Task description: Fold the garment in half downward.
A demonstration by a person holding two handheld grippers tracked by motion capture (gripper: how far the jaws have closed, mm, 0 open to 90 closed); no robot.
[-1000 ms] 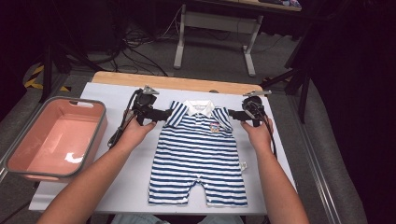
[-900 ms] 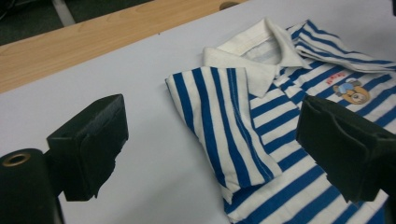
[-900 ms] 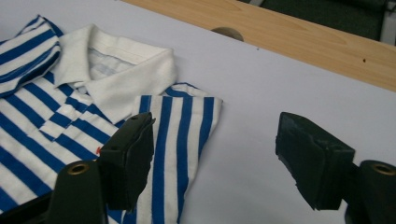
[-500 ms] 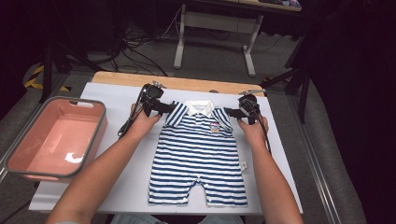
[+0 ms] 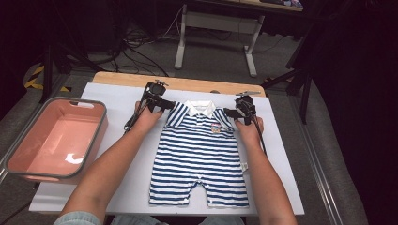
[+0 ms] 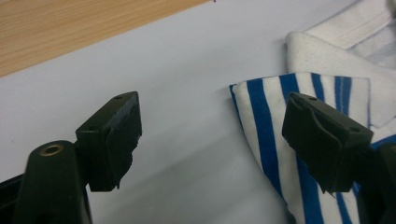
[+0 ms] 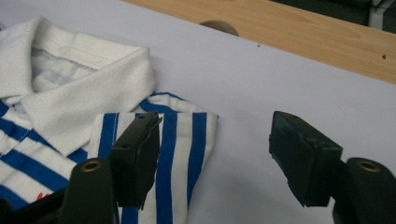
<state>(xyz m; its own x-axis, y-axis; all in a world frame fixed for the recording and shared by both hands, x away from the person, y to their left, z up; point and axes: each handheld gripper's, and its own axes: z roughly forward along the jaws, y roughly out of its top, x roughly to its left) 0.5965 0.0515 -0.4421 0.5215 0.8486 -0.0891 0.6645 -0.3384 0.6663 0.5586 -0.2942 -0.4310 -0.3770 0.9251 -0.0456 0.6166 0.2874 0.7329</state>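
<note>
While it lies flat and face up in the middle of the white mat covering the counter, a blue-and-white striped baby romper has its white collar pointing away from the person and its legs toward them. At each shoulder, a short sleeve is already folded inward.

On the left, the left gripper sits at the left sleeve, low over the mat. Its jaws are apart, one over bare mat and the other above the striped cloth, and nothing is pinched between them. They have just been narrowing.

On the right, the right gripper mirrors this at the right sleeve: one jaw over the stripes, the other over bare mat, the sleeve edge between them but not clamped. These jaws have also just been closing.

Compared with a second ago, both hands have moved inward from the romper's outer edges to the sleeves and dropped lower. That suggests both sleeves are about to be gripped, probably to fold the garment.

Further left, a pink tub stands with nothing in it, well apart from the romper.
</note>
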